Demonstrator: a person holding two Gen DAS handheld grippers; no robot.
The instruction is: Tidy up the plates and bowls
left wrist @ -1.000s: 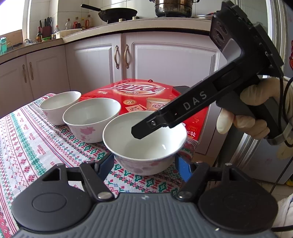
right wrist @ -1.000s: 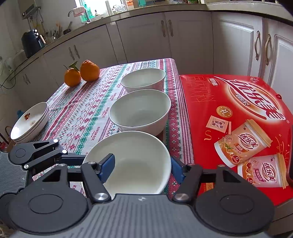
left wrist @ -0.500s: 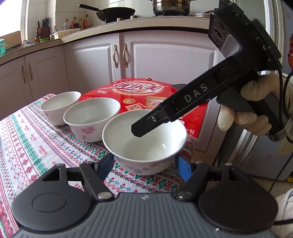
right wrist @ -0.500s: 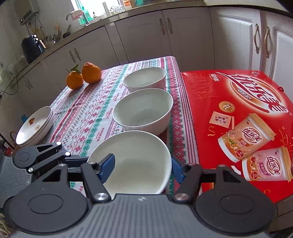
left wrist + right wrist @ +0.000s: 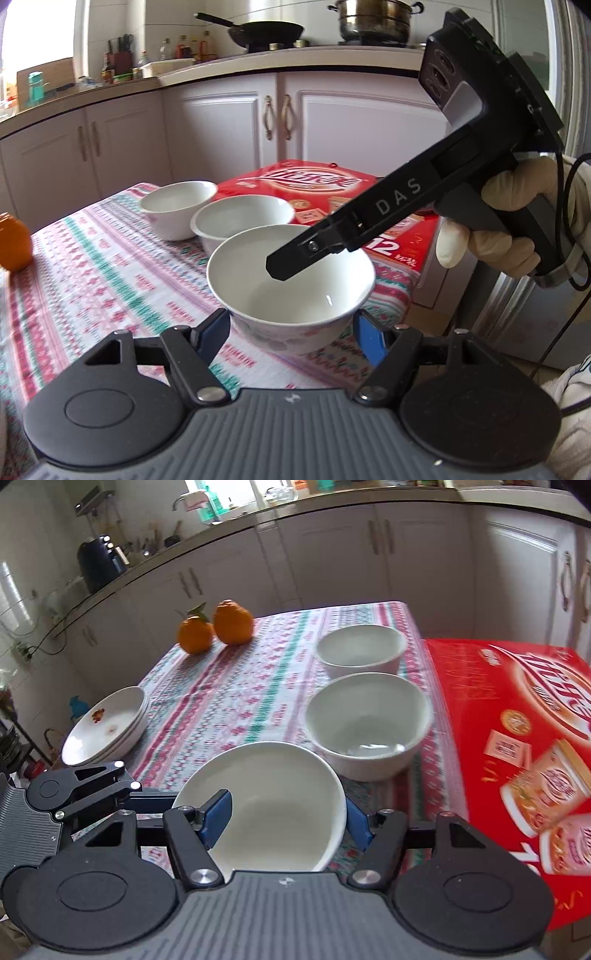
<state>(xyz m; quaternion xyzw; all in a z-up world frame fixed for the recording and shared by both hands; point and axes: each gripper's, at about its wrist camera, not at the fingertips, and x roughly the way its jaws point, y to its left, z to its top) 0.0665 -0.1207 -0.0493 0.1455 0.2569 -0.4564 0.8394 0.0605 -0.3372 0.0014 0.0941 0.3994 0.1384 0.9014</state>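
Both tools close on one white dish at a kitchen desk (image 5: 236, 701): the nearest bowl (image 5: 291, 295) sits at the front end of a row of three, with the left tool (image 5: 293, 334) clamped low on its flowered wall, blue pads (image 5: 216, 328) pressed to either side. The right tool (image 5: 284, 819), held in a gloved right hand (image 5: 509, 221), is drawn tight on the same bowl from its other side, one finger reaching over the rim into the hollow and the other outside it. The row runs along the desk's edge beside a red carton (image 5: 498, 701), so the middle bowl (image 5: 369, 716) lies just ahead of the right tool and slightly to its right, the far bowl (image 5: 360, 646) beyond it on the same line. From the left tool the row leads off ahead and to the left, making the right hand the nearer for any nesting move. A stack of plates (image 5: 107, 727) waits well apart at the opposite edge, near two oranges (image 5: 216, 627). The held bowl's near rim is cut off by the right tool's body, its foot is hidden, and whether it rests on the cloth or hangs clear cannot be told. The right tool's second finger is masked in the left wrist view.
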